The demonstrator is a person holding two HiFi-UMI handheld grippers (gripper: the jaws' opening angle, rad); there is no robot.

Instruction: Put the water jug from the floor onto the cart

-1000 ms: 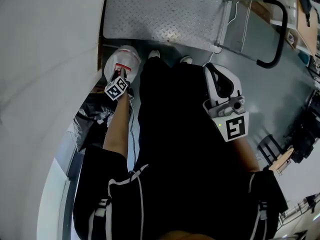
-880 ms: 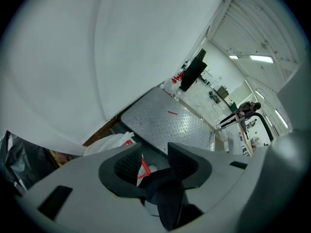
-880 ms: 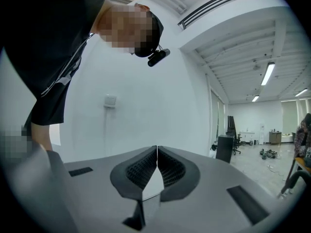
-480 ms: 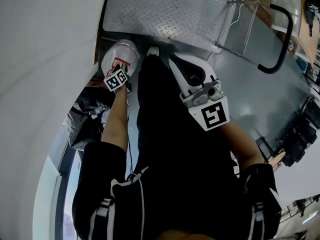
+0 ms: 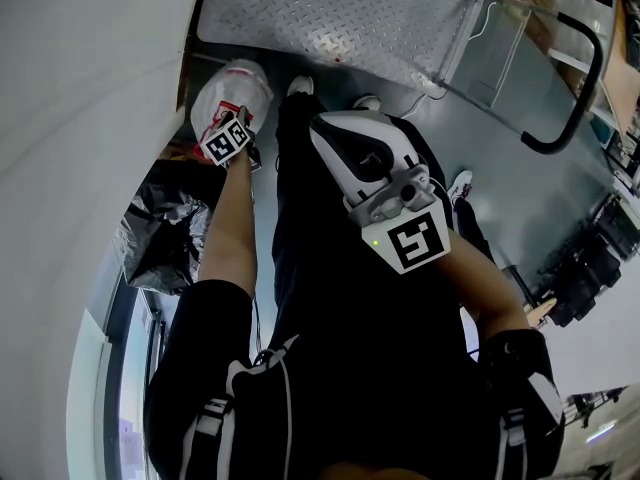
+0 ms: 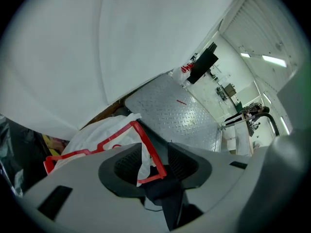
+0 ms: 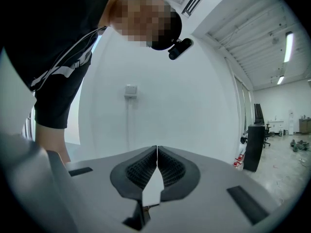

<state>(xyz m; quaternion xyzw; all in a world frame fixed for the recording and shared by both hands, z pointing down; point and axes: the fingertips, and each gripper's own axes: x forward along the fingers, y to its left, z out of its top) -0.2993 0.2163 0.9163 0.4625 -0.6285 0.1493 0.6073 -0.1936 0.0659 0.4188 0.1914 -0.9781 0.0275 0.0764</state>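
Left gripper [image 6: 153, 163]: jaws closed on the red strap [image 6: 146, 144] and white wrapping of the water jug [image 5: 232, 88]. Jug is down on the floor, just beside the near edge of the cart [image 5: 340, 13]. Right gripper [image 5: 366, 156]: jaws shut together, nothing between them, raised over the person's legs and tilted upward.

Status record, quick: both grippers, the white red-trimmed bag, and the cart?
white bag: low down, beside the cart deck's near edge, not on it
left gripper: jaws closed on the bag's red trim
right gripper: shut, empty, held in front of the body
cart: diamond-plate deck ahead of the feet, handle at right
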